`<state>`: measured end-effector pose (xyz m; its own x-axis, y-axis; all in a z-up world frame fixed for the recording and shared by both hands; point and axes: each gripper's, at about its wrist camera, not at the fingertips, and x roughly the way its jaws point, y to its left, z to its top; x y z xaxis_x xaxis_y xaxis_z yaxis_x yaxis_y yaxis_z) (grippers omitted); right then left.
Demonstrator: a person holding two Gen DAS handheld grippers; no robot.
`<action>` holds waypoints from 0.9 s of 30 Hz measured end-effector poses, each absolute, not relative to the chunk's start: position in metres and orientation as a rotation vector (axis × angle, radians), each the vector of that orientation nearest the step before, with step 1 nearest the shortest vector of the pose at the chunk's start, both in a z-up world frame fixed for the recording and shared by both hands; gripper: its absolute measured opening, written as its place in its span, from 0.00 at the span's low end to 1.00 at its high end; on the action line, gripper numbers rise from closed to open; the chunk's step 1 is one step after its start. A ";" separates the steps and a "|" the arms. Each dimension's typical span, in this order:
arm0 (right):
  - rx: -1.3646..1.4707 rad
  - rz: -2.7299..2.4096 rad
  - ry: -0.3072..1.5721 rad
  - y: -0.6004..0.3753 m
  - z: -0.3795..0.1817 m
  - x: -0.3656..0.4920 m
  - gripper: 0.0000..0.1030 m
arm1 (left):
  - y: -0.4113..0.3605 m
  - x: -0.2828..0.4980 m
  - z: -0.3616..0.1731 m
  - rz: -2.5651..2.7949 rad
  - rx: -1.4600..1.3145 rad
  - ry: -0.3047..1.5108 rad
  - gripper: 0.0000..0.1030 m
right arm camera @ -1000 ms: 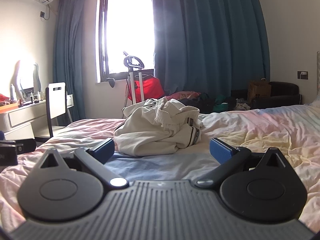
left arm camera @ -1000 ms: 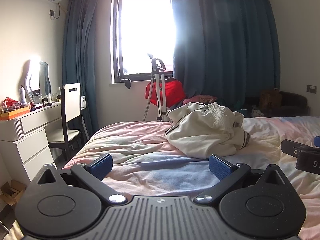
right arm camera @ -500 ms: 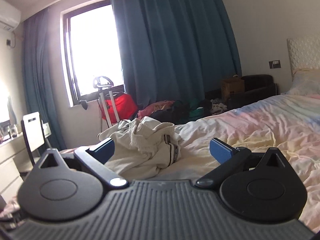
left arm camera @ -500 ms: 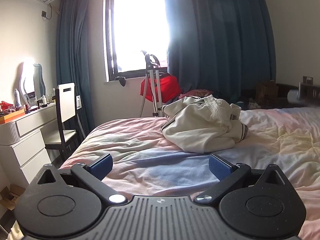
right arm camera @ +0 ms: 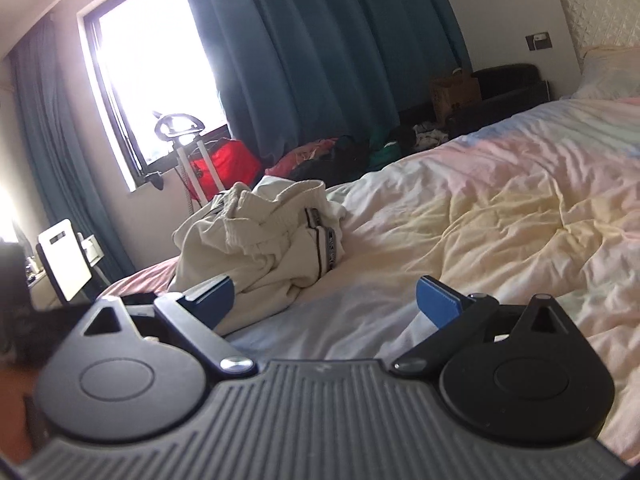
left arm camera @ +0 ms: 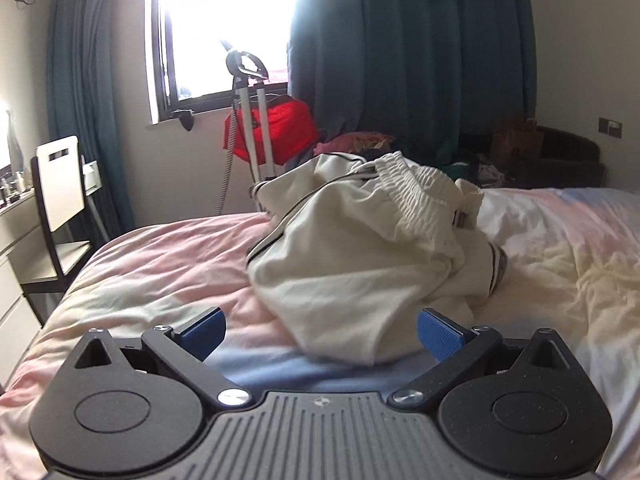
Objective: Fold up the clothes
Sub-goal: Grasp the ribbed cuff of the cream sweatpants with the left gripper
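Observation:
A crumpled cream garment (left arm camera: pixel 360 256) with dark piping and an elastic waistband lies in a heap on the bed (left arm camera: pixel 160 272). My left gripper (left arm camera: pixel 320 334) is open just short of the heap's near edge, with nothing between its blue pads. In the right wrist view the same garment (right arm camera: pixel 260 248) sits ahead and to the left. My right gripper (right arm camera: pixel 324 300) is open and empty over the bedcover (right arm camera: pixel 500 216), its left blue pad (right arm camera: pixel 212 298) in front of the garment's near edge.
A pastel pink, blue and yellow cover spreads over the bed. Beyond the far edge stand a garment steamer (left arm camera: pixel 252 116) with a red bag (left arm camera: pixel 276 130), a white chair (left arm camera: pixel 60 184), blue curtains (left arm camera: pixel 408 48) and a pile of clothes (right arm camera: pixel 340 152). A headboard (right arm camera: pixel 600 12) shows far right.
Both grippers have moved in toward the cream garment, which now looks larger. The right gripper has swung right and tilted, bringing the headboard into view. Both stay open.

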<state>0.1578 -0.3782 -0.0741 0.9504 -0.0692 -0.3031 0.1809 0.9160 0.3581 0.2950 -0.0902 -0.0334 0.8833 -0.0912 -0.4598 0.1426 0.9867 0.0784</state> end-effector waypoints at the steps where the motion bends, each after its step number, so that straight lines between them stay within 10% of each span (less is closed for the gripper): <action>1: 0.381 -0.143 0.279 -0.379 -0.076 0.160 0.96 | -0.101 0.320 -0.031 -0.127 0.098 0.472 0.99; 13: 0.429 -0.182 0.367 -0.403 -0.128 0.208 0.96 | -0.160 0.483 -0.048 -0.105 -0.192 0.639 0.86; 18: 0.414 -0.209 0.354 -0.405 -0.131 0.206 0.96 | -0.155 0.489 -0.057 -0.125 -0.255 0.625 0.51; 20: 0.430 -0.196 0.352 -0.406 -0.130 0.203 0.96 | -0.168 0.487 -0.050 -0.090 -0.196 0.629 0.19; 27: 0.380 -0.205 0.298 -0.396 -0.132 0.179 0.96 | -0.167 0.448 -0.028 -0.018 -0.123 0.609 0.07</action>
<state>0.1791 -0.3962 -0.1315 0.9362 -0.1403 -0.3221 0.2508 0.9090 0.3328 0.4485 -0.1671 -0.0278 0.8202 -0.0535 -0.5696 -0.0190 0.9925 -0.1207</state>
